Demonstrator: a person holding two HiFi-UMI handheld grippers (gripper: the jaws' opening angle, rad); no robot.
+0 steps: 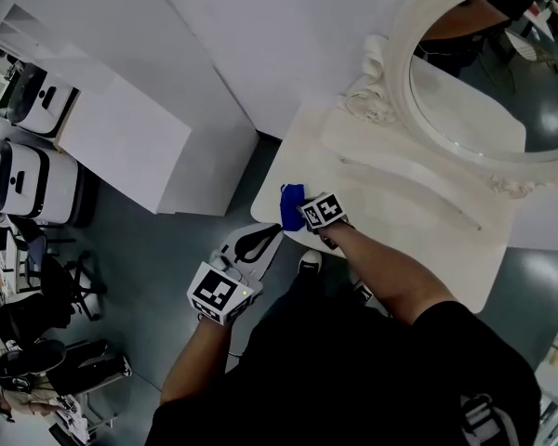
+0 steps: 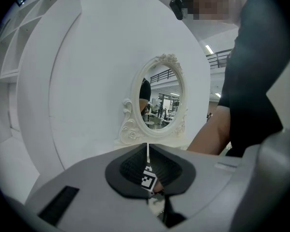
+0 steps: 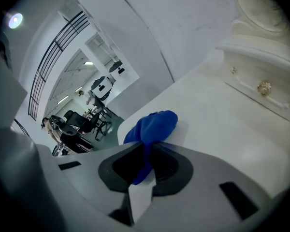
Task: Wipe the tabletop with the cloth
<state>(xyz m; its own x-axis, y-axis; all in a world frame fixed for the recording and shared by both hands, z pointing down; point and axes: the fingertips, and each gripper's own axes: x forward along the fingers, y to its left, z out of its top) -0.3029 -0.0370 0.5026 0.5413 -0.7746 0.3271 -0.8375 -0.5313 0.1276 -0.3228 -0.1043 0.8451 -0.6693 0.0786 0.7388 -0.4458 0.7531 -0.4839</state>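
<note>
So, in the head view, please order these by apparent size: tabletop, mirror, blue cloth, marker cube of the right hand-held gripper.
1. tabletop
2. mirror, cut off at the edge
3. blue cloth and marker cube: look alike, not ranked

You're facing a white wall (image 1: pixel 260 26), an ornate oval mirror (image 1: pixel 484 72) set against it. Grey floor (image 1: pixel 167 258) below you, white cabinet (image 1: pixel 130 137) left, black office chairs (image 3: pixel 79 122) beyond, ceiling lights (image 3: pixel 89 63) on.
</note>
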